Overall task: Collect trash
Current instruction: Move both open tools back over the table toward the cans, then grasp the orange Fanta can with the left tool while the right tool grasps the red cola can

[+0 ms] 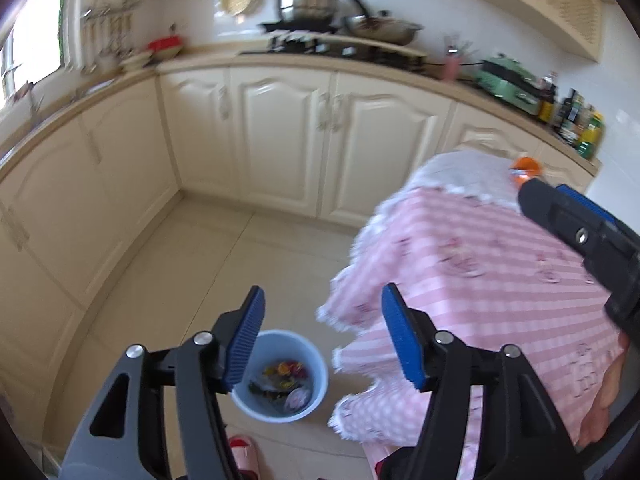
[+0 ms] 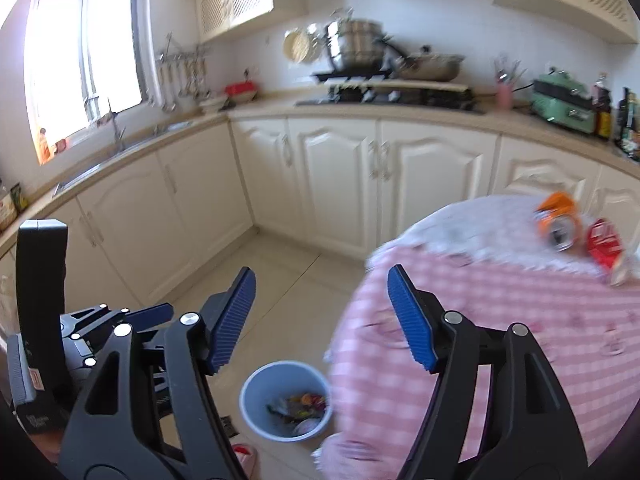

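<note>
Your left gripper (image 1: 322,338) hangs with its blue pads spread wide and nothing between them, above open floor (image 1: 224,264) between the cabinet fronts (image 1: 280,132) and the draped edge of the pink checked tablecloth (image 1: 480,272). Your right gripper (image 2: 320,320) is likewise spread apart and empty, over the table's near rim. On the floor just beside the cloth's lace hem stands the light blue bin (image 2: 256,392), already holding a mix of coloured wrappers; the strip of tile to its left is bare up to the cabinets. The trash still out lies at the far side of the table: an orange can (image 2: 558,220) on its side with a red wrapper (image 2: 604,240) just beside it. Only the right wrist view shows the red wrapper; in the left wrist view your right gripper covers that corner, so only the orange can peeks out past it. The right view also catches the window (image 2: 80,60) and sink counter, while both show the stove with pots (image 1: 308,0) and a green appliance (image 1: 508,80) along the back counter.
</note>
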Tool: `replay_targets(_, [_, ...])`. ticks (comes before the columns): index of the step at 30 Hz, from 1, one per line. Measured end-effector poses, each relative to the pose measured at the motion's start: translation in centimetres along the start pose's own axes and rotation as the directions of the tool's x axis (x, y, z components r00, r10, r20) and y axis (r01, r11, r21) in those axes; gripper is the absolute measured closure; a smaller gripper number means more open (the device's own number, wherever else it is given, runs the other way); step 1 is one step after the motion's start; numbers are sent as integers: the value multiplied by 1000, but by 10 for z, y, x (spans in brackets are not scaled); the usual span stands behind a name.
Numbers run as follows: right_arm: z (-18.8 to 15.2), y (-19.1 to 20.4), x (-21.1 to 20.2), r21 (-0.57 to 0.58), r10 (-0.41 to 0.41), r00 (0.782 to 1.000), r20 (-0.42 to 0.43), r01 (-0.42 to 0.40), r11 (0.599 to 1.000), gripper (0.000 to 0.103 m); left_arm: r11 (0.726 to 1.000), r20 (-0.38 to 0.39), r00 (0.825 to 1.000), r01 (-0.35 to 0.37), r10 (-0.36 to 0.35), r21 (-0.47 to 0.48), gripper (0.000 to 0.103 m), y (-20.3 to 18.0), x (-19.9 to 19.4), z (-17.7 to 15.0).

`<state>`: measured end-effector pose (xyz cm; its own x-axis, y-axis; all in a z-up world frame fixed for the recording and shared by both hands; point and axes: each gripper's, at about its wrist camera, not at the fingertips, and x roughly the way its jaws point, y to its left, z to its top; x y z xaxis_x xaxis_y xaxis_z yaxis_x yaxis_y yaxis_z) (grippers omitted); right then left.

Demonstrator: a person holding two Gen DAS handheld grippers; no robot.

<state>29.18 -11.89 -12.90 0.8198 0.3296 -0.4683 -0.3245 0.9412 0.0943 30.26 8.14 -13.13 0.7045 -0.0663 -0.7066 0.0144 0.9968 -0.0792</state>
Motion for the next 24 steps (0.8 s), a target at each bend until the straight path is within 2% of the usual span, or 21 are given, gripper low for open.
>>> replay_targets(4, [15, -73, -33, 47, -101, 994, 43, 99, 994, 31, 993, -18, 995, 97, -96, 68, 43, -59, 8, 26])
replay_targets(7, [23, -138, -51, 107, -176, 984, 39, 171, 979, 30, 967, -57, 977, 211, -205, 139, 43, -122, 25, 53])
replay_targets(9, [28, -184, -61, 141, -239, 971, 23, 234, 962, 30, 953, -84, 967, 250, -239, 172, 43, -157, 36, 63])
replay_targets(12, [30, -242, -66, 209, -277, 961, -10, 273, 939, 30, 929, -131, 949, 308, -285, 207, 42, -207, 62, 83])
replay_targets(17, [23, -314, -51, 281, -273, 958, -93, 288, 915, 29, 907, -212, 917, 377, -338, 188, 41, -262, 108, 109])
replay_targets(20, [15, -355, -30, 346, -231, 960, -158, 273, 898, 29, 903, -212, 908, 397, -360, 167, 41, -282, 132, 130])
replay_targets(24, [2, -394, -4, 428, -148, 968, -204, 225, 875, 29, 900, -216, 889, 428, -403, 85, 41, -297, 167, 157])
